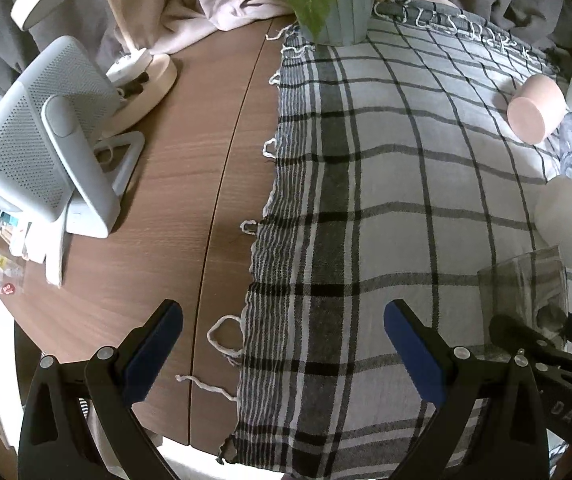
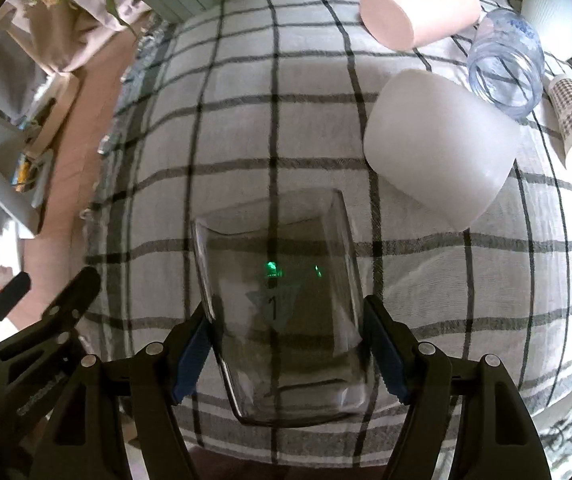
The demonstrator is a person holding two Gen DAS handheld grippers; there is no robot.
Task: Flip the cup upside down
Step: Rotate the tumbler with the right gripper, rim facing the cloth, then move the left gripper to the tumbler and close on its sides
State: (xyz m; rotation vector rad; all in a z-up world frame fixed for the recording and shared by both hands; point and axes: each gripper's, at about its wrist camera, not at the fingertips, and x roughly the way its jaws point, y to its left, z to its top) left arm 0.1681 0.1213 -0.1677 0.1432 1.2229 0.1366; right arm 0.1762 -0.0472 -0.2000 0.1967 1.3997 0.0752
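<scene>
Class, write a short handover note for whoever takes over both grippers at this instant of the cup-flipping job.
Right gripper: shut on the clear glass cup, pads on its two sides, over the plaid cloth.
Left gripper: open, holding nothing, over the cloth's fringed edge.
Done: cup gripped.
Left: whether it is turned over yet cannot be told; finish the flip, set it rim down, release.
Nearby: white cup, pink cup, blue jar.

Wide bare stretch of checked cloth point(image 1: 366, 200) ahead of the open left tool point(image 1: 282, 344). Blocked rightward by white cup point(image 2: 442, 148), pink cup point(image 2: 418, 8) and clear jar point(image 2: 506, 68); leftward by grey fan point(image 1: 42, 140); ahead by plant pot point(image 1: 338, 12).
</scene>
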